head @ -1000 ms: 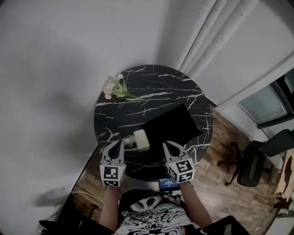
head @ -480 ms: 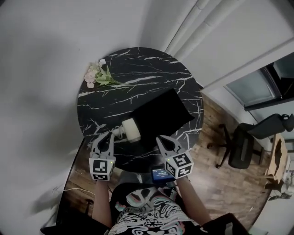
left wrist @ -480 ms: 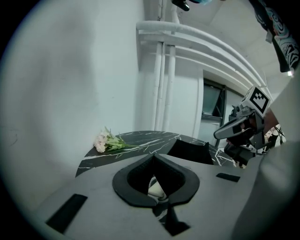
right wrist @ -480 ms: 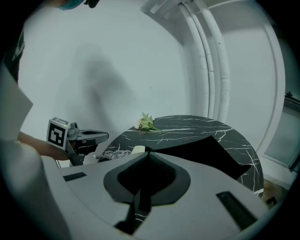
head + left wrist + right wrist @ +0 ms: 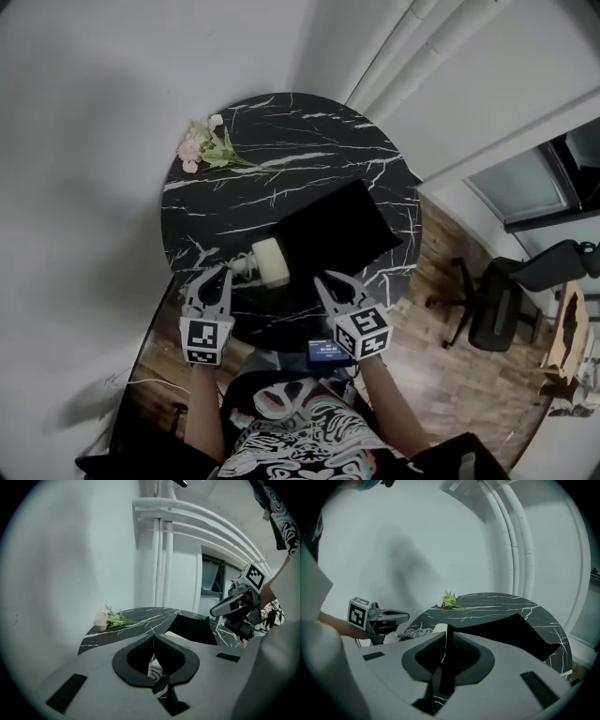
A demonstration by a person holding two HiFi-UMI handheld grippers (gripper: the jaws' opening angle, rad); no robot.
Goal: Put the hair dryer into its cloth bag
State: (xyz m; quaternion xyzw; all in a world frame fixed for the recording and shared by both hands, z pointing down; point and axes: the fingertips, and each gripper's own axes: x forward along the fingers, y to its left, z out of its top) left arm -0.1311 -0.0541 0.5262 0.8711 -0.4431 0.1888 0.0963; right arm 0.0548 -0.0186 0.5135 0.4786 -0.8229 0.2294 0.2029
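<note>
Both jaw pairs closed, empty. Hair dryer (image 5: 270, 263) lies just ahead-right of left gripper (image 5: 221, 274), the nearer one; cloth bag (image 5: 339, 232) lies ahead of right gripper (image 5: 322, 280).

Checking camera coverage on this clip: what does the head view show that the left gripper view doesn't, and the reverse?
Only the head view: the wooden floor, the office chair, a small screen at the person's waist, and the whole hair dryer with its cord. Only the left gripper view: the left gripper end-on, jaws together with nothing held, the dryer just a pale sliver behind them. Both: the round marble table, the flowers, the black cloth bag, the right gripper and the wall pipes.
</note>
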